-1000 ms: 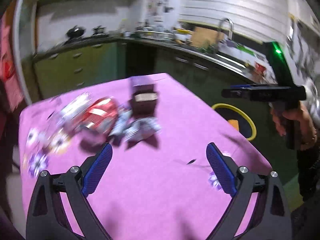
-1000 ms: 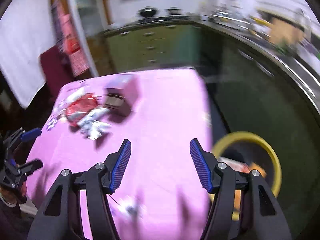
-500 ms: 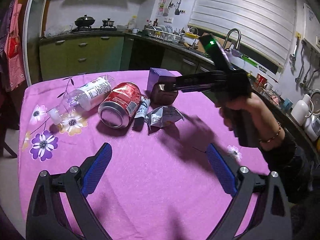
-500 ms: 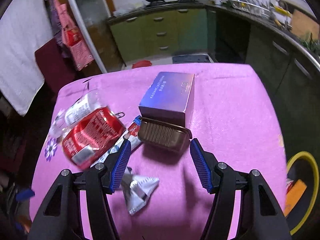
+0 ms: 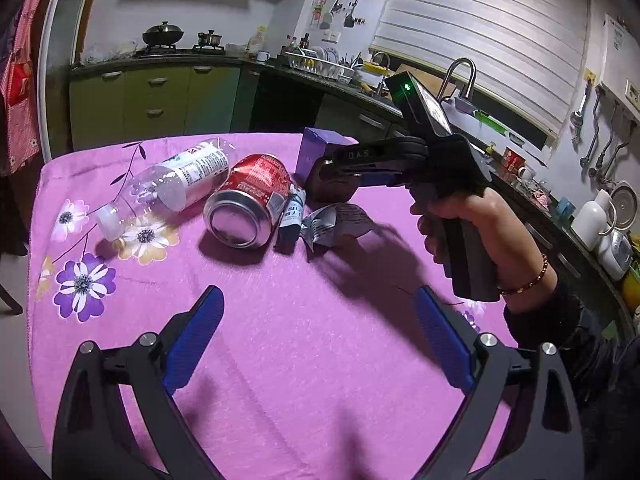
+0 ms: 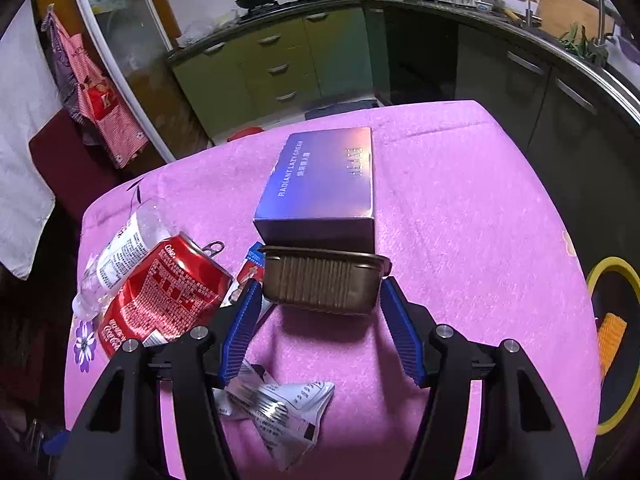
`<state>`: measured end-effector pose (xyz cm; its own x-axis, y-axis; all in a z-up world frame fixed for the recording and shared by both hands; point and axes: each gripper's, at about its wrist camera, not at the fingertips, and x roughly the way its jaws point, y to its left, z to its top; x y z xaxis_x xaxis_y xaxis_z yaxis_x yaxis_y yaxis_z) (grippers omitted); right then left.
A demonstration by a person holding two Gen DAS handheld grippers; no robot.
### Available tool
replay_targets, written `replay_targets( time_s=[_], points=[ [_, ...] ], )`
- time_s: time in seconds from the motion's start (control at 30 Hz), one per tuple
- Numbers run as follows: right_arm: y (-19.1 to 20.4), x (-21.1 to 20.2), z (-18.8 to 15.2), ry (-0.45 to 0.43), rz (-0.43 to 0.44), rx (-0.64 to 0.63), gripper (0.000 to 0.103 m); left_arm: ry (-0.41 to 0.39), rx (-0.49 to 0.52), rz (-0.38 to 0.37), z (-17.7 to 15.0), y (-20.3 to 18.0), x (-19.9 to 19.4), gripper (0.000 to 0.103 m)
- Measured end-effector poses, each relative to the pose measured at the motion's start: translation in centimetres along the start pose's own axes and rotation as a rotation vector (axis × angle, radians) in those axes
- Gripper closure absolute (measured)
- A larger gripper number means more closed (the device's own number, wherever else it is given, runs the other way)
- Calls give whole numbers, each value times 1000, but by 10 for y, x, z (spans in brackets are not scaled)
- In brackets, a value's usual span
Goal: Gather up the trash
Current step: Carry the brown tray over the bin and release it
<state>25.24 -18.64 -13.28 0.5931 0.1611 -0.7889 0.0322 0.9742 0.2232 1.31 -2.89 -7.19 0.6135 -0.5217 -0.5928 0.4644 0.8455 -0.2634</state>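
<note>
Trash lies on a pink flowered tablecloth (image 5: 320, 360): a red cola can (image 6: 160, 300) on its side, a clear plastic bottle (image 6: 116, 256), a purple box (image 6: 324, 184), a brown ribbed tin (image 6: 320, 288), a crumpled silver wrapper (image 6: 280, 412) and a blue-white wrapper (image 6: 252, 264). My right gripper (image 6: 319, 284) is open, its blue pads flanking the tin's two ends without pressing. In the left wrist view a hand holds that gripper (image 5: 340, 172) at the tin (image 5: 332, 192), beside the can (image 5: 250, 204). My left gripper (image 5: 320, 320) stands open over bare cloth, nearer than the pile.
A yellow-rimmed bin (image 6: 612, 276) stands on the floor past the table's right edge. Green kitchen cabinets (image 6: 280, 68) and a dark counter with a sink (image 5: 460, 80) line the far side. A hand and sleeve (image 5: 520, 280) cross the table's right side.
My right gripper swung from the table's right edge over to the pile and came down until its pads straddle the brown tin. The left gripper edged a little closer to the trash.
</note>
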Motion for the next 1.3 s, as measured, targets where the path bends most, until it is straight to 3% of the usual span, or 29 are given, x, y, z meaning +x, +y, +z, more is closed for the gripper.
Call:
replay_targets(
  time_s=[0.2,0.47,0.9,0.97,1.13,1.3],
  points=[
    [0,2,2,-18,-30,9,43,10,-13,-11,-3,7,2,12],
    [-5,-16,-9,-22,3,-2,44,18,-21,-13,-5,9,3,12],
    [-37,-94,-37,-69,90,0,44,16,22,-29,-3,-16,1,12],
    [-55,-115,-42,-102,66,10,44,11,30,-35,-2,-21,1,12],
    [-156,-167,-56,-170,-108,128,43,10,43,-40,3,-32,6,12],
    [-257,-159,-74,-107,-247,258,43,12,52,-14,10,-43,13,12]
  ],
)
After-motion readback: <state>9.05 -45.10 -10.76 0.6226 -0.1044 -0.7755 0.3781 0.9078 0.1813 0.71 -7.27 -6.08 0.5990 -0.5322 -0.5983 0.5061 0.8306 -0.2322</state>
